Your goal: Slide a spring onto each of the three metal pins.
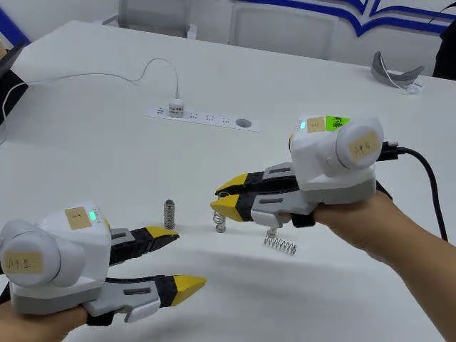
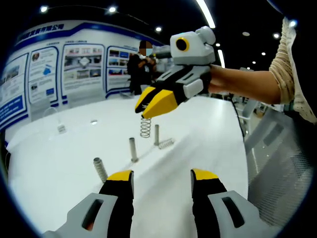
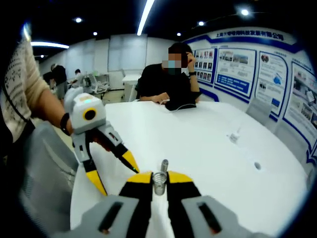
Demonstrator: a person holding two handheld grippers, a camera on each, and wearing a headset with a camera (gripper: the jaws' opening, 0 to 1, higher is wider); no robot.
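Left gripper (image 1: 178,260): low at near left, pointing right, jaws spread wide with nothing between them, left hand (image 1: 32,329) beneath; right gripper (image 1: 219,199): raised at right, pointing left, jaws closed on a spring (image 1: 220,222), grasped by the right hand (image 1: 356,222), forearm outstretched.

Ceiling strips (image 3: 146,16) lighting room brightly, evenly. White table (image 1: 85,128) glaring, washing out slightly; soft faint shadows lying on it. Fisheye bending edges in both gripper views. Near jaws blurring slightly.

White table (image 1: 85,142): power strip (image 1: 203,117), three upright pins (image 2: 132,148), loose spring (image 1: 280,245) lying flat.
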